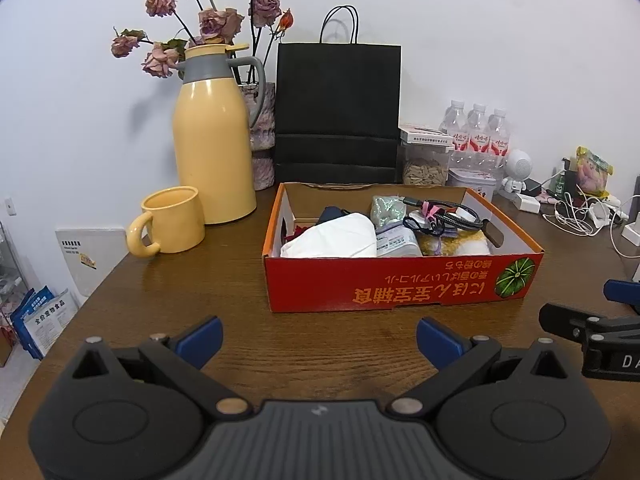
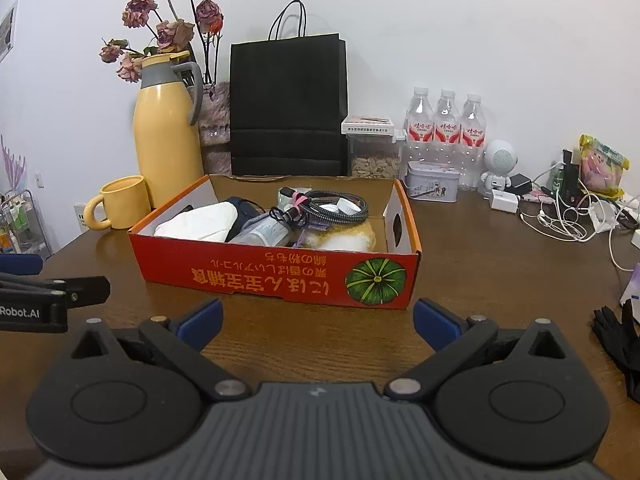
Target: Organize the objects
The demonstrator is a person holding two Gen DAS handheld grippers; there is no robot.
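Left gripper and right gripper hover over the brown wooden table, jaws spread wide, empty. Ahead sits a full red cardboard box.

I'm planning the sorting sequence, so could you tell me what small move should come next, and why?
Probably ease the right gripper forward over the red box. Both it and the left gripper are open, hold nothing and hang short of the box, and the braided cable lies on top of the pile, nearer the right side.
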